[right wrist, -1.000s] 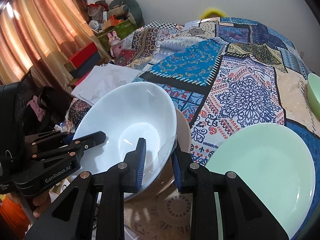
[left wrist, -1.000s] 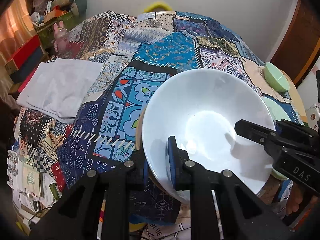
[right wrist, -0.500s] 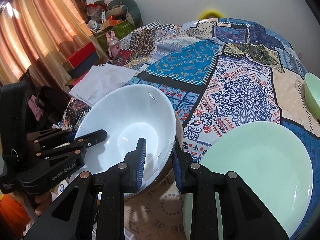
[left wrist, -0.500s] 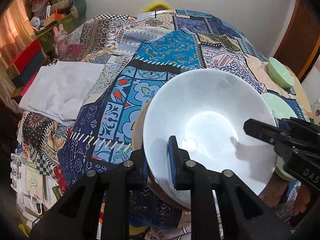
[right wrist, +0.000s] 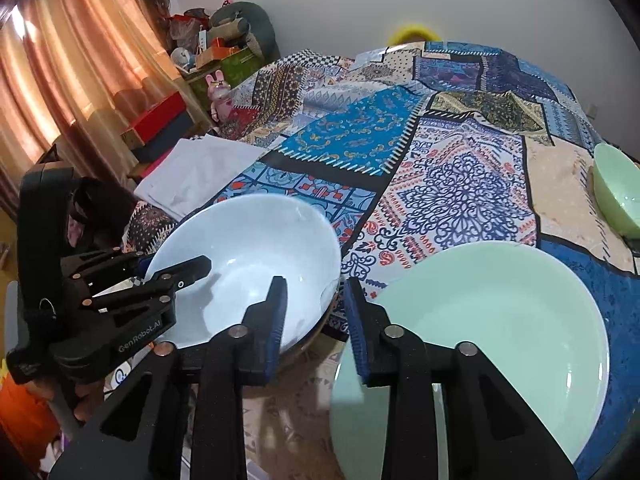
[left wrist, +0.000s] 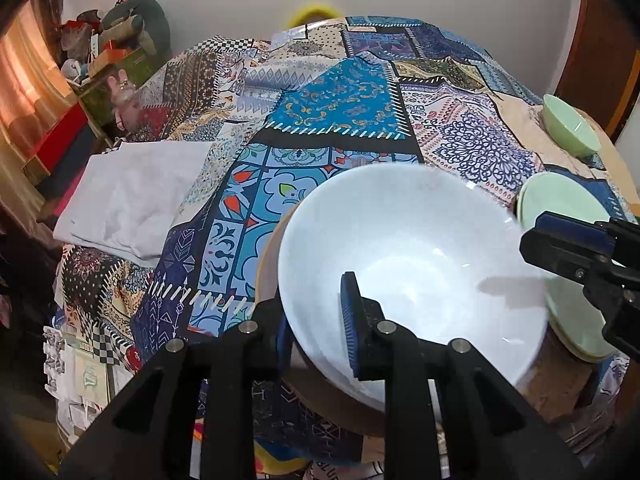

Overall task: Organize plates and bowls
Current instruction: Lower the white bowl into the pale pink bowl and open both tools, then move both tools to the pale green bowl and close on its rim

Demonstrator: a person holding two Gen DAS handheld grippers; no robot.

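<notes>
Left wrist view has the left gripper (left wrist: 316, 320) clamped on the near rim of the white bowl (left wrist: 412, 264), which sits on a brown plate (mostly hidden). The right gripper (right wrist: 314, 316) straddles the far rim, jaws parted; green plate (right wrist: 500, 320) beside. Stacking step; next, a steady lift

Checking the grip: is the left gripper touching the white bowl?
Touching. Left wrist view: left gripper clamps the rim of the white bowl, one pad inside.
</notes>
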